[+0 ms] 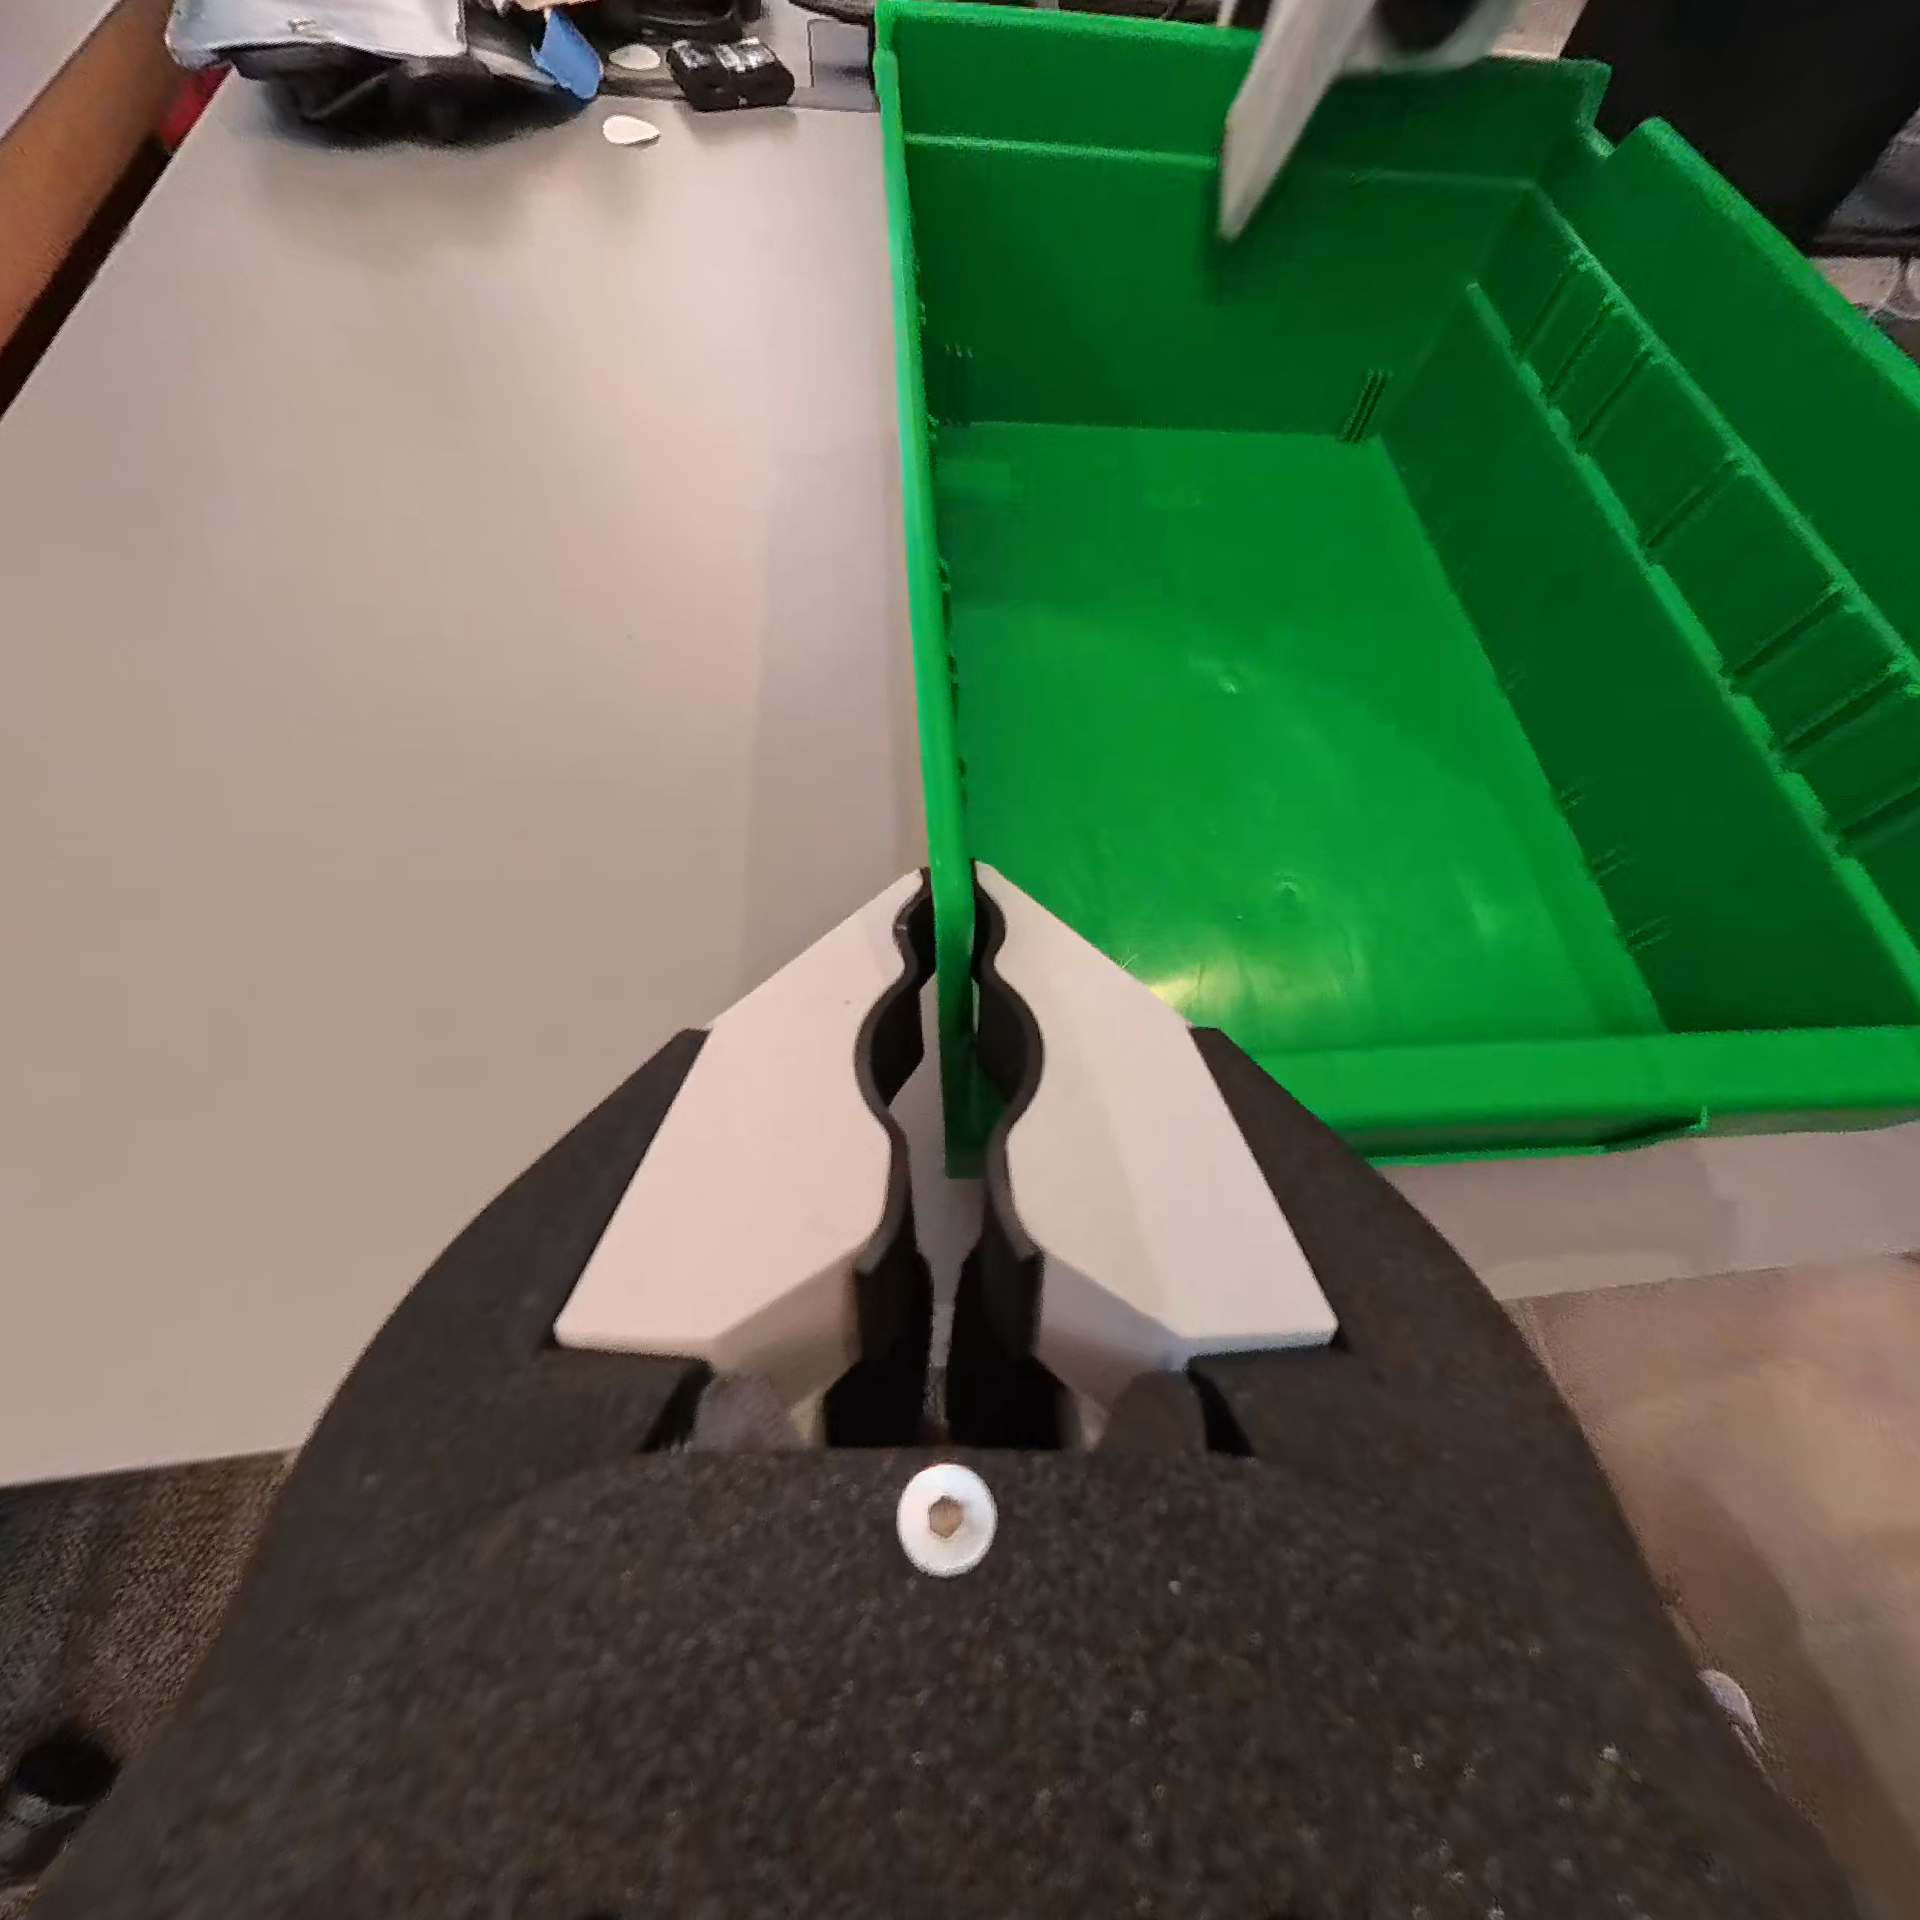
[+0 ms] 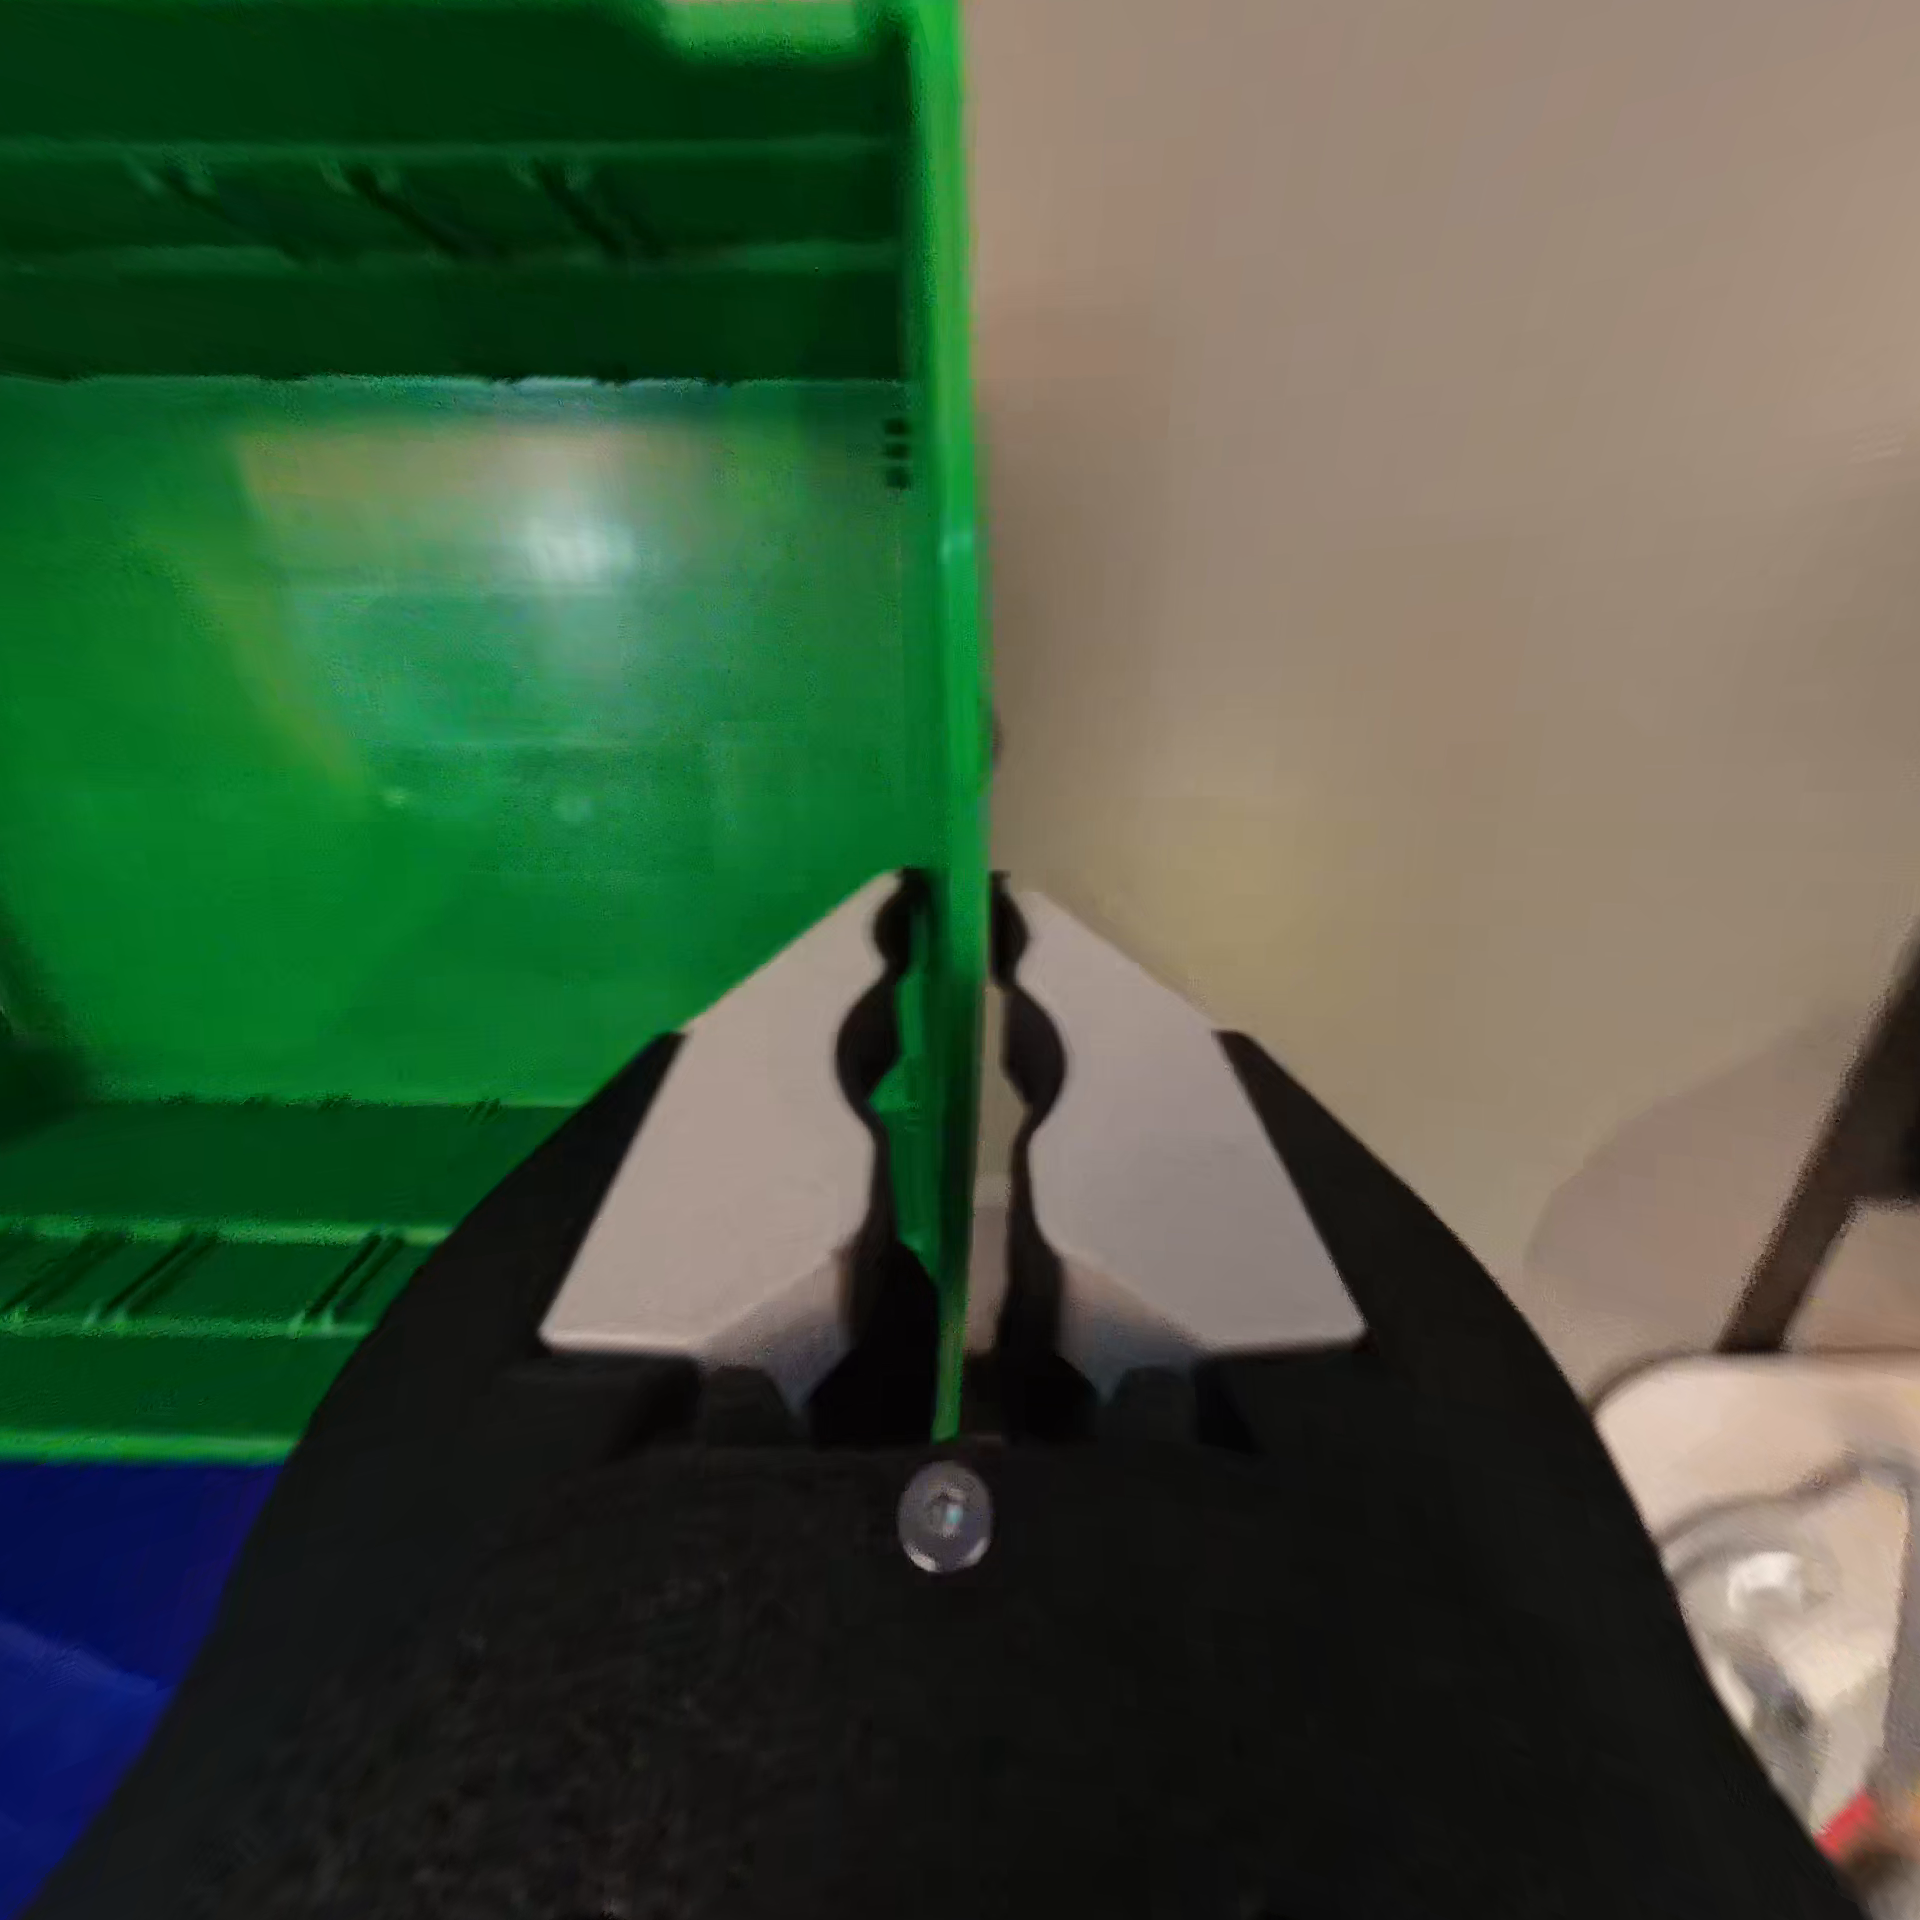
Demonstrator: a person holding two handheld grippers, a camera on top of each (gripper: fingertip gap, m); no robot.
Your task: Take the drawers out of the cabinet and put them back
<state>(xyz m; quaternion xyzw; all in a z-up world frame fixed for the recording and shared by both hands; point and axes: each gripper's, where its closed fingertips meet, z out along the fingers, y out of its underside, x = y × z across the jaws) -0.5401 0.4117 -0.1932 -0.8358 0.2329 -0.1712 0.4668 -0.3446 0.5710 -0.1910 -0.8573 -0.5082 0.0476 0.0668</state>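
Note:
An empty green plastic drawer [image 1: 1299,727] is held over the grey table [image 1: 468,623]. My left gripper [image 1: 951,894] is shut on the drawer's left side wall near its front corner. In the right wrist view the same green drawer [image 2: 468,675] fills the left half, blurred. My right gripper [image 2: 951,894] is shut on one thin wall of it. The right gripper's white finger [image 1: 1288,114] shows at the drawer's far wall in the left wrist view. The cabinet is not in view.
Dark bags and small black items [image 1: 436,73] lie at the table's far end, with a white oval piece [image 1: 631,130]. A blue surface [image 2: 125,1621] sits below the drawer. A white object [image 2: 1766,1558] and a dark leg [image 2: 1829,1153] are at the right.

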